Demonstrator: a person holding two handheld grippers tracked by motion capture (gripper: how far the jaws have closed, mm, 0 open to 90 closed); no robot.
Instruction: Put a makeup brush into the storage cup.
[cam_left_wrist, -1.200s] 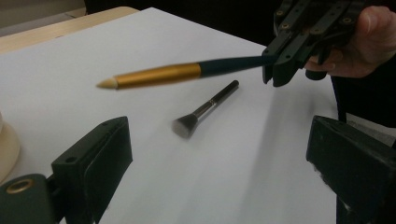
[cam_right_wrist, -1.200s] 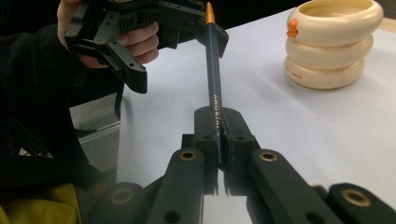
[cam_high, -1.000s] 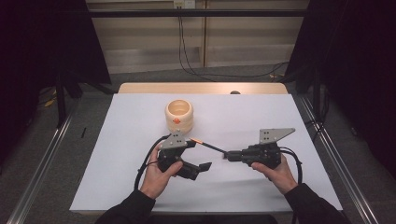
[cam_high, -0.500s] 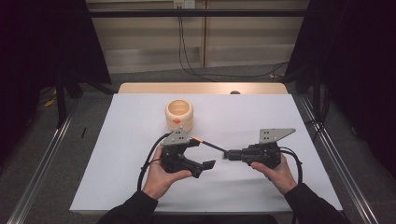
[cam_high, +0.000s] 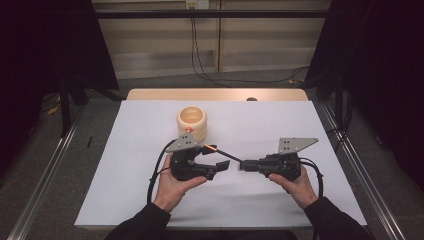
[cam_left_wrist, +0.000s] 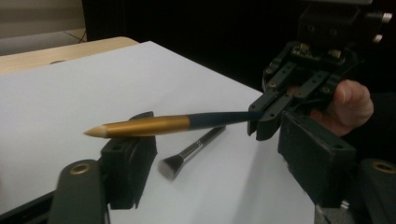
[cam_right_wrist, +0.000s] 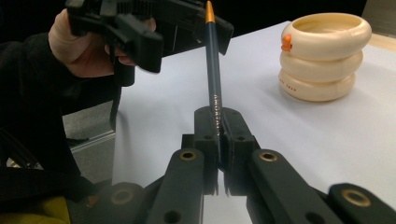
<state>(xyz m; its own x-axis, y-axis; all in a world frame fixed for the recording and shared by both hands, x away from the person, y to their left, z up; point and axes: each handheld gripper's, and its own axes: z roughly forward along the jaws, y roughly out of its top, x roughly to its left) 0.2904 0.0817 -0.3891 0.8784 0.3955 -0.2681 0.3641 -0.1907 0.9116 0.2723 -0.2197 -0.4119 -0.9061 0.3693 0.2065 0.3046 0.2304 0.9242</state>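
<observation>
Gold-tipped and dark along the rest of its shaft, the brush handle (cam_left_wrist: 154, 125) is what we have in hand: a thin stick carried between our two grippers in the lower middle of the high view, well above the white sheet (cam_high: 125, 165) that covers the table. Our right gripper (cam_right_wrist: 219, 135) is clenched on the dark end of it, the jaws pinched flat against the shaft, which runs up from them toward the top of the right gripper view. Our left gripper (cam_left_wrist: 210, 154) has just been closing, with the gold end lying between its jaws; in the left gripper view the near jaw sits just under the shaft and the far jaw stands off to the right, so the pads do not yet press on it. We judge this to be a handover, the left gripper taking the stick from the right. A second brush (cam_left_wrist: 189, 154), with a short metal neck and a grey head, lies flat on the sheet below, lower centre of that view. The cream ringed pot (cam_high: 192, 122), with a small orange bit on its rim, stands just above our left gripper in the high view, and looks like where the stick is meant to go. Next we should finish closing the left jaws squarely on the gold part, and only then loosen the right, or the stick may tip and drop.
</observation>
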